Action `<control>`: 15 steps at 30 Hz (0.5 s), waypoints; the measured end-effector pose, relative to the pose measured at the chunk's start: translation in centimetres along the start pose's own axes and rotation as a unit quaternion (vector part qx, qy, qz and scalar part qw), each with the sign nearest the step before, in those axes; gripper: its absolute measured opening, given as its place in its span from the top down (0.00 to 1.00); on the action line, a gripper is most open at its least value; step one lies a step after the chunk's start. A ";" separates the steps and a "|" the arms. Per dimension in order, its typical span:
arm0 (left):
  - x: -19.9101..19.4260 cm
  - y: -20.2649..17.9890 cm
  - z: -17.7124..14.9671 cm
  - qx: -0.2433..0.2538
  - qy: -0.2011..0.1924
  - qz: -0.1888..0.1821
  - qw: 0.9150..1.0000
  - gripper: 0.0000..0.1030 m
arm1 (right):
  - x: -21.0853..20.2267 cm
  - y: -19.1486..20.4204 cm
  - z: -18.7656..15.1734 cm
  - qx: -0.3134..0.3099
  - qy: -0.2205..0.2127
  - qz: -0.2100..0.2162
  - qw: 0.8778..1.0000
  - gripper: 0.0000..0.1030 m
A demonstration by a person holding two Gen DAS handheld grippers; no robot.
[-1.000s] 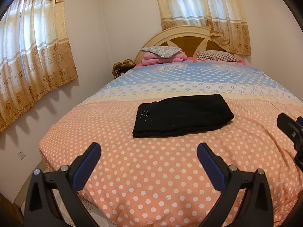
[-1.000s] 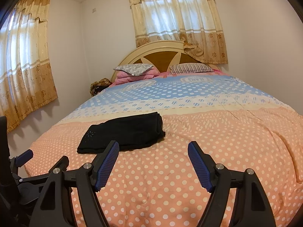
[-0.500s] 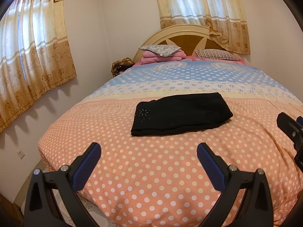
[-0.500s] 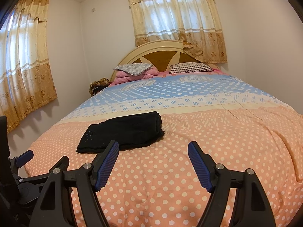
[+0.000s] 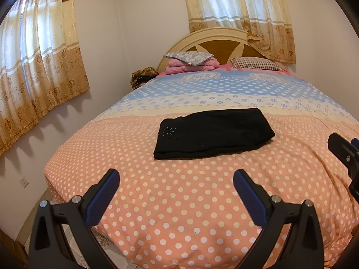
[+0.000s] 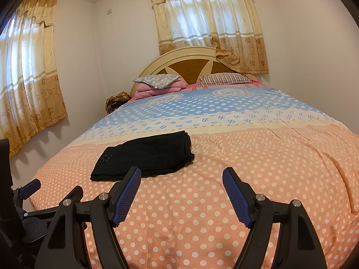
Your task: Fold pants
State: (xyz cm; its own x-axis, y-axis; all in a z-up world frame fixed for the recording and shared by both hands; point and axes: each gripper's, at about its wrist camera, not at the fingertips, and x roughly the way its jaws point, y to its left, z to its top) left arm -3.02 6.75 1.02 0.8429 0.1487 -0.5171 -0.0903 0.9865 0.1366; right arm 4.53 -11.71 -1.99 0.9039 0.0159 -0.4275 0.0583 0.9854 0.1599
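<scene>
Pants point(image 5: 213, 133) lie folded on the bed point(image 5: 179, 213), ahead of the left gripper point(image 5: 176, 192) and ahead-left of the right gripper point(image 6: 181, 192); both hover empty, fingers spread, likely because folding looks finished.

The left tool point(image 6: 24, 190) is cut off by the right-wrist view's edge.

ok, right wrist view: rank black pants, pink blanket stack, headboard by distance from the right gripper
1. black pants, ahead-left of the open right gripper, on the peach polka-dot cover.
2. pink blanket stack, far end, left side.
3. headboard, behind it, against the wall.
</scene>
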 end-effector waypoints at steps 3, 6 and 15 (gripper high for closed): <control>0.0 0.0 0.0 0.000 0.000 0.000 1.000 0.00 | -0.1 -0.1 0.0 0.001 0.001 0.000 1.000 0.26; 0.0 0.1 0.0 0.001 0.000 0.000 1.000 0.00 | -0.1 -0.1 0.0 0.000 0.000 0.000 1.000 0.26; 0.1 0.1 0.0 0.001 0.001 0.000 1.000 0.00 | -0.1 -0.1 0.0 0.001 -0.001 0.000 1.000 0.26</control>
State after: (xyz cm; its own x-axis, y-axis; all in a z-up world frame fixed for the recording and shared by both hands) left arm -2.96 6.86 1.00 0.8422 0.1489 -0.5181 -0.0896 0.9864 0.1379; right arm 4.46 -11.78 -1.96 0.9044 0.0149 -0.4264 0.0597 0.9852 0.1610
